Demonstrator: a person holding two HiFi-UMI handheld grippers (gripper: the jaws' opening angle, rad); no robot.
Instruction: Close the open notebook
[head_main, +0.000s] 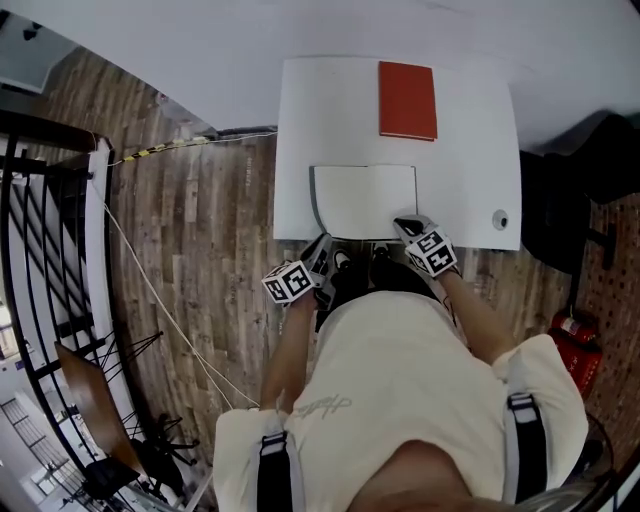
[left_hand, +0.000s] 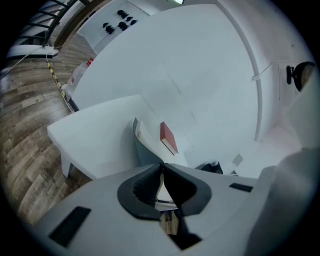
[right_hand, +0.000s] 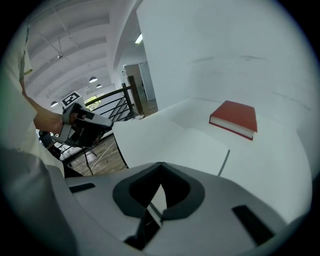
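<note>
While the left gripper (head_main: 322, 245) clamped the curling left leaf of the notebook (head_main: 365, 200) at the near edge of the table (head_main: 470, 150), the right gripper (head_main: 405, 225) pinched its near right corner. The thin, limp paper risked creasing or slipping free if swung over hard.
</note>
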